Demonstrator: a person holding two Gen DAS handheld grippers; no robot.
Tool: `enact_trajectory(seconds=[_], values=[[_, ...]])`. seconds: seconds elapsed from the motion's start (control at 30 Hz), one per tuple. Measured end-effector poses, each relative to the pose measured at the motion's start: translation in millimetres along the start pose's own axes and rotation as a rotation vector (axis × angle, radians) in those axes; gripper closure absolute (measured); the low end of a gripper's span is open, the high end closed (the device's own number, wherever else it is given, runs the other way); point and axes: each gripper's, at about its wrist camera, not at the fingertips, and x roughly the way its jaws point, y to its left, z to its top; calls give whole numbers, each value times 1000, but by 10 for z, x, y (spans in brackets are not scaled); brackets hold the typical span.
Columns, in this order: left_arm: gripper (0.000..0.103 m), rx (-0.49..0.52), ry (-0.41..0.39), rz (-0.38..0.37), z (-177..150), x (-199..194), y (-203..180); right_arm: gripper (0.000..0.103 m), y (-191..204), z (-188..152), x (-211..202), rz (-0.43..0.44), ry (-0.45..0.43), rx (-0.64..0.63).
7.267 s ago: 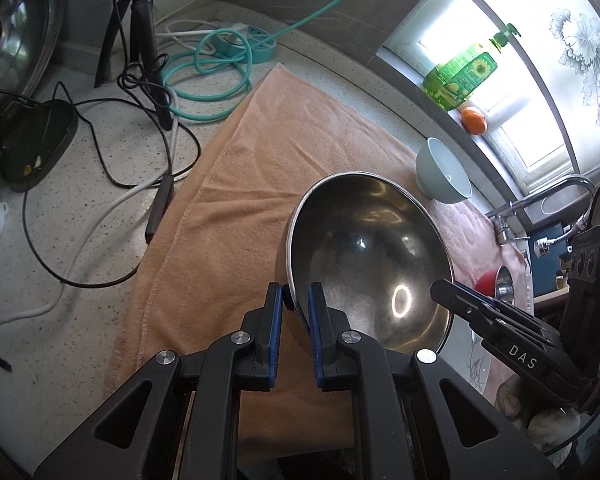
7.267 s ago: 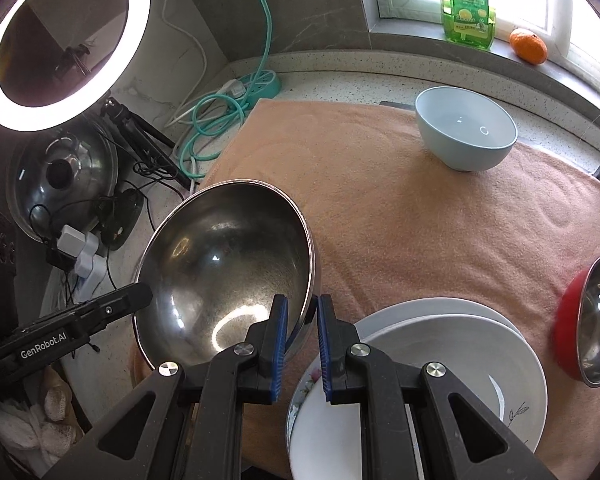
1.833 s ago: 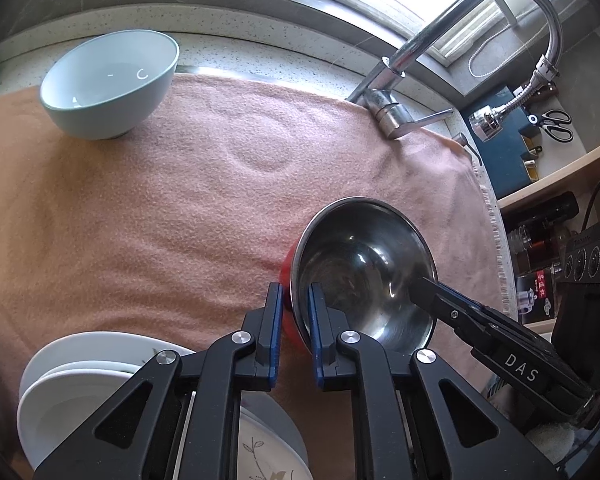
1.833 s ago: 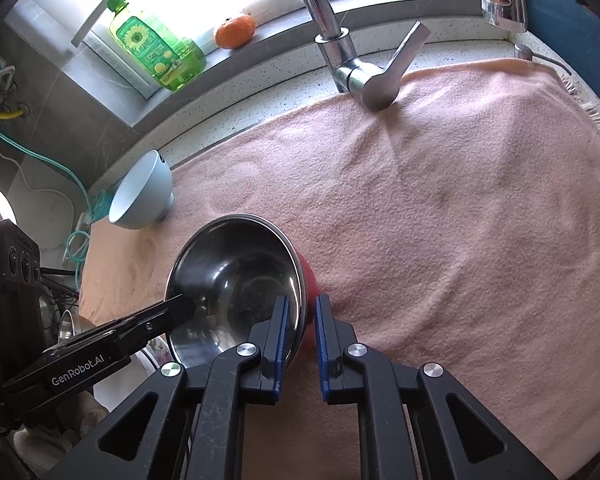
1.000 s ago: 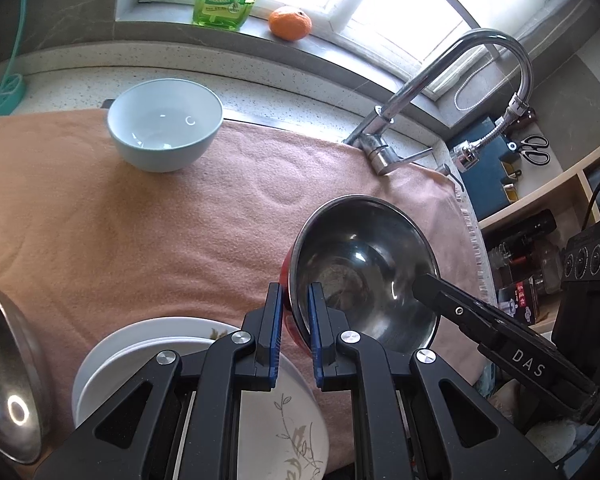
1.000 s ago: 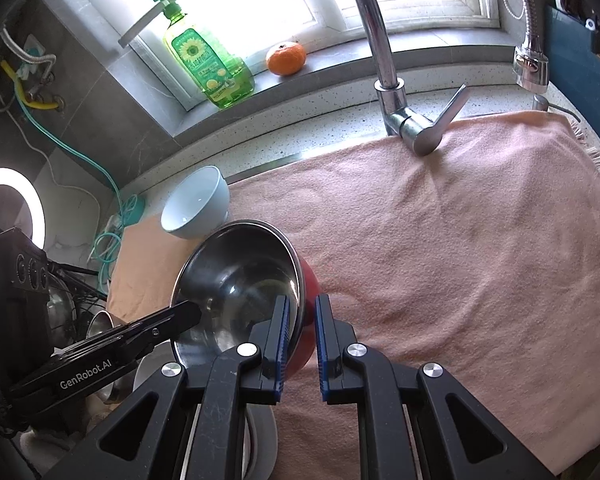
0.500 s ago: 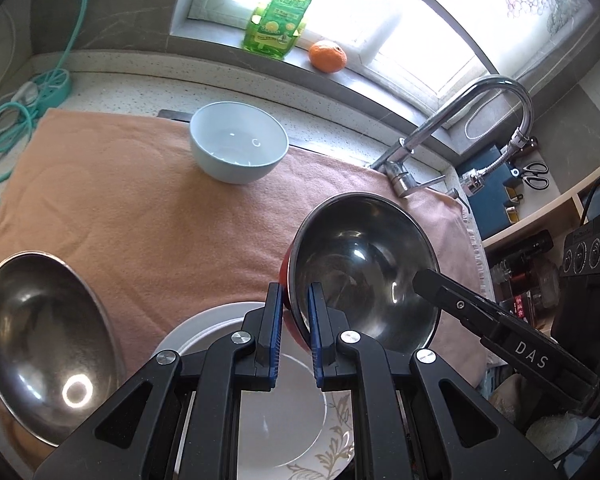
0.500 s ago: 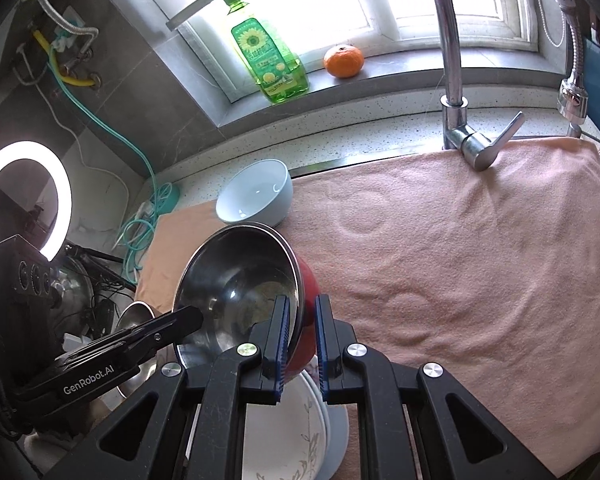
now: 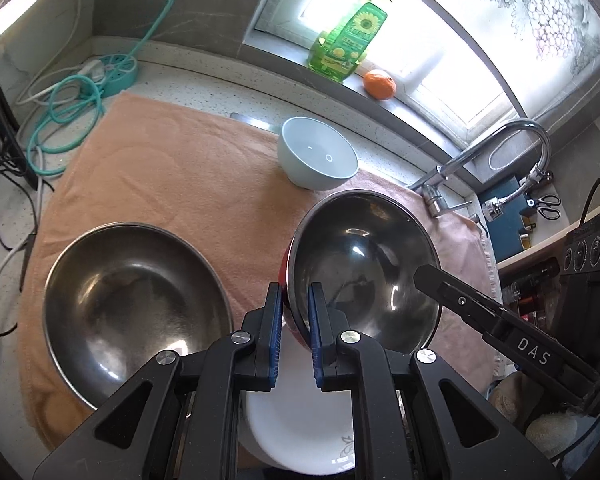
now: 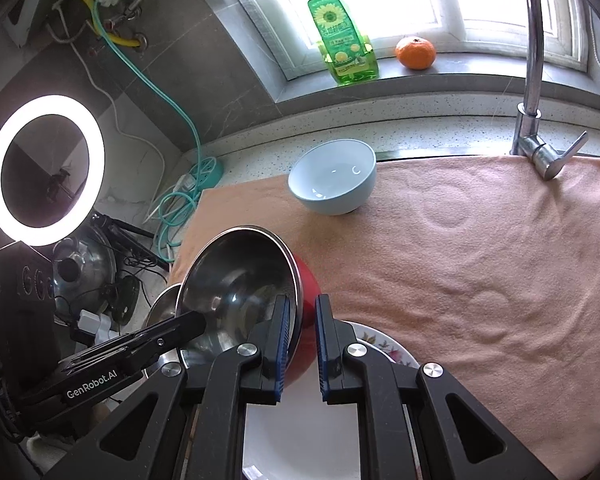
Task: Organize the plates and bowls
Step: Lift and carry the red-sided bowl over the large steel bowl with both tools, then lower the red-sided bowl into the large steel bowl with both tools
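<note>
**Red bowl now hanging over the plates**

Since a second ago the red-sided steel bowl [image 9: 364, 276] has travelled left, off the bare towel, and now sits in the air above the white plates [image 9: 300, 432].

Room first: peach towel [image 10: 480, 264] covers the counter, window sill behind with a green soap bottle [image 10: 342, 36] and an orange [image 10: 415, 53], faucet [image 10: 534, 80] at the right edge. Big steel bowl [image 9: 132, 312] rests on the towel's left side, just beside the plates. Pale blue bowl [image 9: 318, 158] stands near the back edge, well apart. Lots of bare towel on the right.

Left gripper [image 9: 294, 336] and right gripper [image 10: 302, 344] each pinch the red bowl's rim from opposite sides, bowl tilted.
</note>
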Motion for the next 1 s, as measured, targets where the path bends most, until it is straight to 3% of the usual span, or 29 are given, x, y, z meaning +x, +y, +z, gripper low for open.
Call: enact_trajectory(seconds=[0.53, 1.0], values=[[92, -89, -40, 57, -145, -335, 611, 92, 628, -100, 354, 52, 58, -91], [92, -135, -21, 114, -246, -370, 990, 92, 984, -237, 754, 49, 135, -164]])
